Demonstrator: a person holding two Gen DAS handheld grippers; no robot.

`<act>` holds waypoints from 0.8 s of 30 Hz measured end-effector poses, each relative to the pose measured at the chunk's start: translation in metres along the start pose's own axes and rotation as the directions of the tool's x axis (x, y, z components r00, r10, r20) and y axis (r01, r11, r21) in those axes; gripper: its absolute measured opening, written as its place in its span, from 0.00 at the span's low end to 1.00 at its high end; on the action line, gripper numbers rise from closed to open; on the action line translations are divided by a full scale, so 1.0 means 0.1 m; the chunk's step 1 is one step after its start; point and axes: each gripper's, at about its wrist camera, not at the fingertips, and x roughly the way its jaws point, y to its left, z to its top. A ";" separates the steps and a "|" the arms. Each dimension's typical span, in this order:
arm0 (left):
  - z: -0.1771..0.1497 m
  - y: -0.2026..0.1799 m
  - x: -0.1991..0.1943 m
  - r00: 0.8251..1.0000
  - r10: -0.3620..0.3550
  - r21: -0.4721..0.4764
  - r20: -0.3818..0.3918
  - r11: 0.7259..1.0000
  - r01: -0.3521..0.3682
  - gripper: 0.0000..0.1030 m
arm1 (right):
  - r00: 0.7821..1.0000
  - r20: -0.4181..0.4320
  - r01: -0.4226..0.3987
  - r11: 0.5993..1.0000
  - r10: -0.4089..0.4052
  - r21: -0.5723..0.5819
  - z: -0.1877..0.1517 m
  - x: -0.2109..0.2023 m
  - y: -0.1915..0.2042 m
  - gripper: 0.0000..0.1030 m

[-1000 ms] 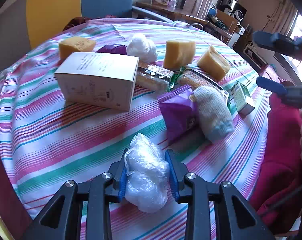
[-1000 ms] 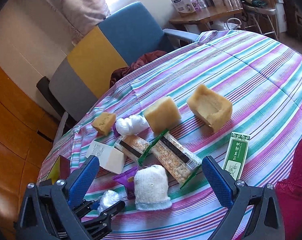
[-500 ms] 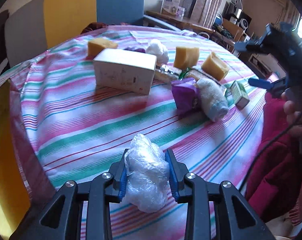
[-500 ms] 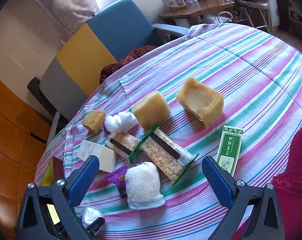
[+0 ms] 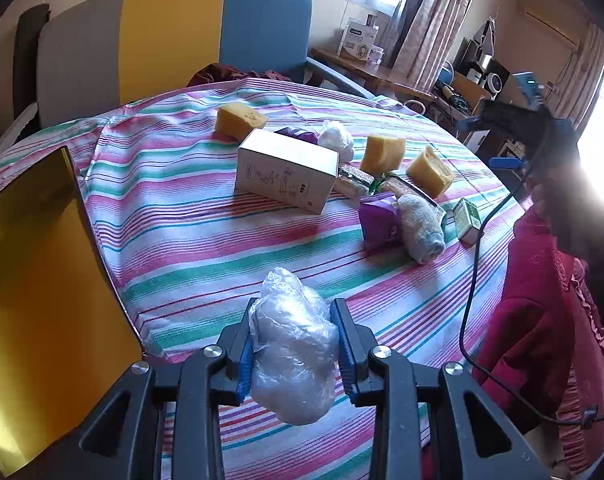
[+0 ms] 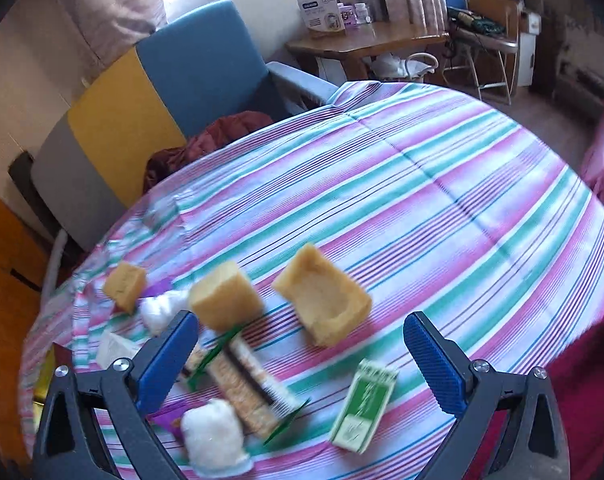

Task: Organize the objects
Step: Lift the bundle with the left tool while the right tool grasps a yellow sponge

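Note:
My left gripper (image 5: 294,346) is shut on a crumpled clear plastic bag (image 5: 291,344), held above the near edge of the striped table (image 5: 205,240). Farther back lie a white box (image 5: 287,170), yellow sponges (image 5: 239,120), a purple packet (image 5: 378,220), a rolled white cloth (image 5: 422,226) and a small green carton (image 5: 468,220). My right gripper (image 6: 302,360) stands open over the table, with a hollowed sponge (image 6: 324,300), a second sponge (image 6: 223,300), snack packs (image 6: 247,388) and the green carton (image 6: 364,408) below it. It also shows at the left wrist view's right edge as the right gripper (image 5: 518,140).
A shiny yellow panel (image 5: 41,300) stands at the table's left edge. A grey, yellow and blue chair (image 5: 173,40) is behind the table. A person in a red garment (image 5: 542,320) sits at the right. A wooden side table (image 6: 366,40) with boxes stands by the window.
My left gripper has drawn back and risen with the bag, bringing the yellow panel into view. My right gripper has swung toward the far side of the table; its view is blurred.

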 end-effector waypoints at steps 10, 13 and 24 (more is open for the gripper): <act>-0.01 0.07 -0.10 1.000 -0.006 -0.018 0.004 1.000 0.006 0.33 | 0.967 -0.135 0.186 0.962 -0.215 -0.201 0.06 0.88 0.17 0.91; -0.02 0.10 -0.11 1.000 -0.005 -0.030 0.005 1.000 0.006 0.33 | 0.961 -0.167 0.187 0.962 -0.221 -0.200 -0.03 1.05 0.15 0.62; 0.00 0.22 -0.35 0.998 0.018 -0.071 0.062 0.997 -0.014 0.33 | 0.959 -0.141 0.200 0.942 -0.244 -0.269 -0.12 1.08 0.15 0.56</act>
